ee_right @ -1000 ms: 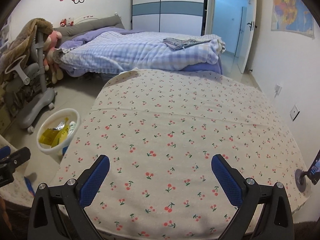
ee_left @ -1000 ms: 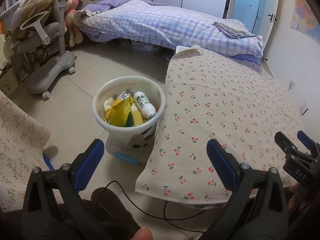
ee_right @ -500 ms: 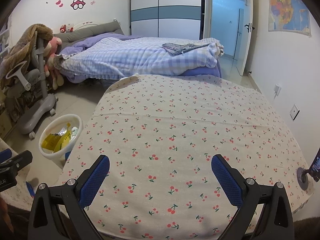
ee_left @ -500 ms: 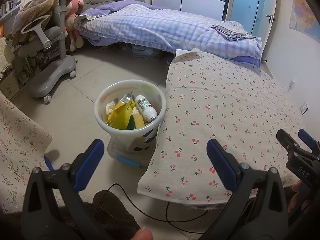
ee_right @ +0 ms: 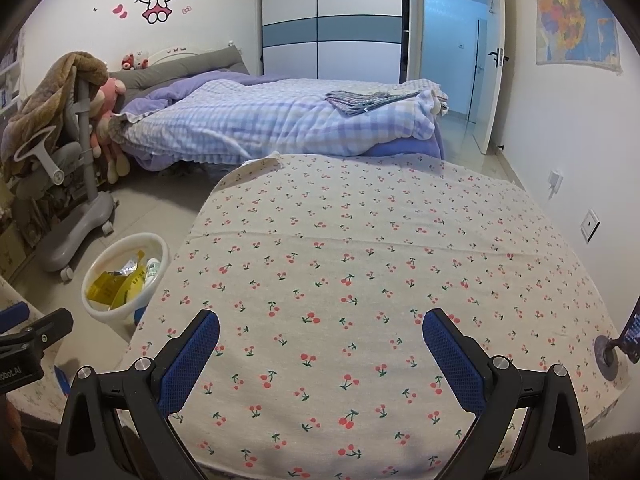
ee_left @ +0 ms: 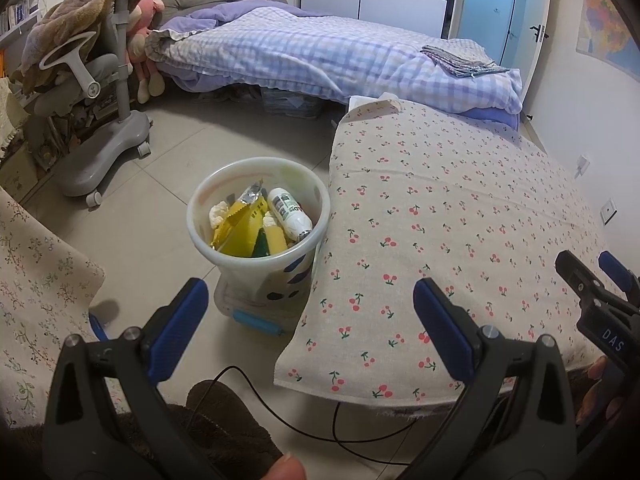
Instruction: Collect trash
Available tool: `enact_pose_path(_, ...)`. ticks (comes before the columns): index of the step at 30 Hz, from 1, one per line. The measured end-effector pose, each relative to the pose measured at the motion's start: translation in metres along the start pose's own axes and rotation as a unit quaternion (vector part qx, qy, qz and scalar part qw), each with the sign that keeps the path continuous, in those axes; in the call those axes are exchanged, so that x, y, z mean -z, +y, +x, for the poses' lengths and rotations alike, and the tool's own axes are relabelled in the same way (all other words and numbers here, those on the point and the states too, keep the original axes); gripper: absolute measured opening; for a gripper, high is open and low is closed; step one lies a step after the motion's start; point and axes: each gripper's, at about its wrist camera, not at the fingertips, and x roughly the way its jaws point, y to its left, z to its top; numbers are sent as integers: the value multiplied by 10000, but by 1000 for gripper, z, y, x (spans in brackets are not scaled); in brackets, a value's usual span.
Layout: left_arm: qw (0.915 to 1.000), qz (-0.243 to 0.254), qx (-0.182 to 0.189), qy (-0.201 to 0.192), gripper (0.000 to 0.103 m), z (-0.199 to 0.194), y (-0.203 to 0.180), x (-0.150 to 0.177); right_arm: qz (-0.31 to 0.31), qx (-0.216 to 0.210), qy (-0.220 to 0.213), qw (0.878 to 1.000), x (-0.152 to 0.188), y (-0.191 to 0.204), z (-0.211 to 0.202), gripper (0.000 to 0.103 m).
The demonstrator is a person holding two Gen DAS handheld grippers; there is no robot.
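Note:
A white trash bin stands on the tiled floor just left of the table with the cherry-print cloth. Inside it lie yellow wrappers, a small white bottle and crumpled tissue. My left gripper hovers open above the table's near left corner, nothing between its fingers. My right gripper hangs open over the cherry cloth, also holding nothing. From the right wrist view the bin shows at the lower left. The right gripper's tips appear at the far right of the left wrist view.
A grey rolling chair draped with a brown blanket stands at the left. A bed with a checked quilt fills the back. A thin black cable runs over the floor near me. A phone on a holder sits at the table's right edge.
Both grippers have drawn back and tilted upward a little, so the bin and the table sit lower and farther off in view. Both stay open.

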Motion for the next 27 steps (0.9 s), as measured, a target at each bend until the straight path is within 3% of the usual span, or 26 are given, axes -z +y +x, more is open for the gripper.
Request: enact_pose_path(27, 10000, 84, 27, -16, 102, 0, -2, 3, 111, -31, -28, 9999, 2, 0, -3, 103)
